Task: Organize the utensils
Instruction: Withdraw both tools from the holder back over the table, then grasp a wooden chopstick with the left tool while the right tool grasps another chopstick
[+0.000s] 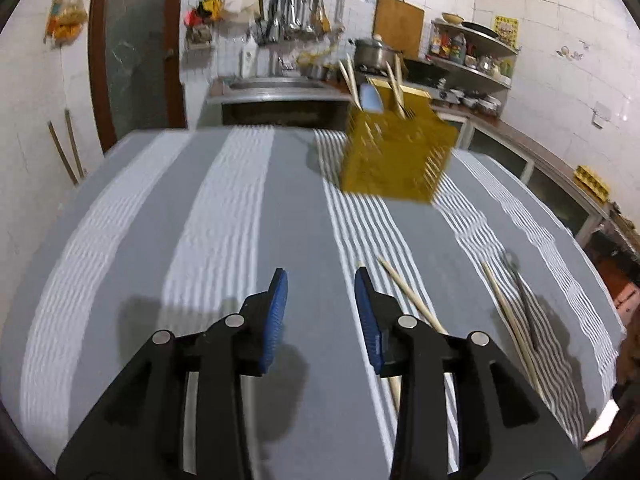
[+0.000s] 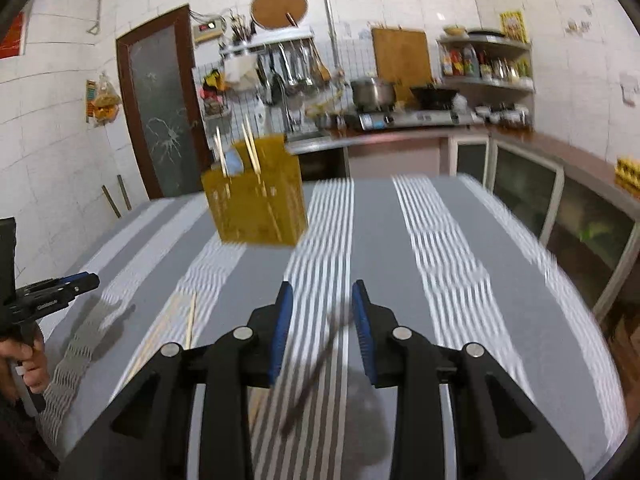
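Your left tongs (image 1: 321,280) are spread a little, with nothing between the blue pads (image 1: 278,320), only the striped cloth (image 1: 224,216) of the worktop below them. Just to their right a pale chopstick (image 1: 404,290) lies on the cloth and runs under the right-hand finger. Farther right lie another chopstick (image 1: 505,312) and a dark-handled utensil (image 1: 524,304), side by side.

Your right tongs (image 2: 322,290) are also parted and pinch nothing; a dark, blurred utensil (image 2: 320,360) lies on the cloth beneath the gap, slanting down to the left. To their left a chopstick (image 2: 191,322) rests on the cloth. At the far left edge your hand (image 2: 28,364) grips the other tool.

The yellow slotted utensil holder (image 1: 394,156) stands upright far down the worktop, well apart from both tongs, with chopsticks (image 1: 394,84) and something pale blue sticking out of its top.
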The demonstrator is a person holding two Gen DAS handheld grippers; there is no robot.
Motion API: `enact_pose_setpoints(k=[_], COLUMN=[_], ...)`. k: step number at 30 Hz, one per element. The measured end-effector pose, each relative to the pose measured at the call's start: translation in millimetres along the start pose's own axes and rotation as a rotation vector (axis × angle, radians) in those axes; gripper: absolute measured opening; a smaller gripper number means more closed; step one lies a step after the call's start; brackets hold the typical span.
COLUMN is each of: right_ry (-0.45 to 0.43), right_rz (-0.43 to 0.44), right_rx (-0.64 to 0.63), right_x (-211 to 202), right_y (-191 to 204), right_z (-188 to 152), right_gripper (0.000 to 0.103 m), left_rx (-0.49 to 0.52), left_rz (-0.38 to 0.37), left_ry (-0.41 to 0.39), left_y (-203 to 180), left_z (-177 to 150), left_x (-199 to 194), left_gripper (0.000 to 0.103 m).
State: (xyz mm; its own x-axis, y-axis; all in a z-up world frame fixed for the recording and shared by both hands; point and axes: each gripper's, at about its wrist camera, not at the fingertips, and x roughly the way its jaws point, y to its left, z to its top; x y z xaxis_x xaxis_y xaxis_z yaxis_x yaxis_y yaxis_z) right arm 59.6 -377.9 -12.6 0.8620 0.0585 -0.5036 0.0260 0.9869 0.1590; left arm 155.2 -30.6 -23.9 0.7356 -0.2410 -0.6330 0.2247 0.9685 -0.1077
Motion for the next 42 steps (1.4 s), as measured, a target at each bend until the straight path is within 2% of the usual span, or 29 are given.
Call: enact_pose_setpoints(k=[6,12,21,28,37,42], right_ry=[0.073,0.1,0.12,0.166,0.283,0.379], right_rz=[-0.017,-0.006,0.015,0.041,0.022,-0.044], right_rx=[0.014,0.009,-0.015,-0.045,-0.052,-0.056], right_x=[-2,-2,13,46,108,149], right_y=[-2,5,20,41,63,64], right_z=[-43,-55,-45,-27,-18,-16], right_gripper=[0.031,0.032,0.035,0.035,0.035,0.035], left_rx=[0.003,-0.001,0.0,0.017,0.038,0.069], left_rz=[-0.033,-0.044,-0.034,-0.036,0.018,0.039], left_ry=[0.063,0.084,0.106,0.147,0.252,0.287], left_y=[-11,-16,-17,-27,-38,-43], left_z=[-40,-50,-39,-17,1,8], left_x=[2,4,21,53,114,133], left_gripper=[0.035,0.036,0.037,0.037,0.037,0.037])
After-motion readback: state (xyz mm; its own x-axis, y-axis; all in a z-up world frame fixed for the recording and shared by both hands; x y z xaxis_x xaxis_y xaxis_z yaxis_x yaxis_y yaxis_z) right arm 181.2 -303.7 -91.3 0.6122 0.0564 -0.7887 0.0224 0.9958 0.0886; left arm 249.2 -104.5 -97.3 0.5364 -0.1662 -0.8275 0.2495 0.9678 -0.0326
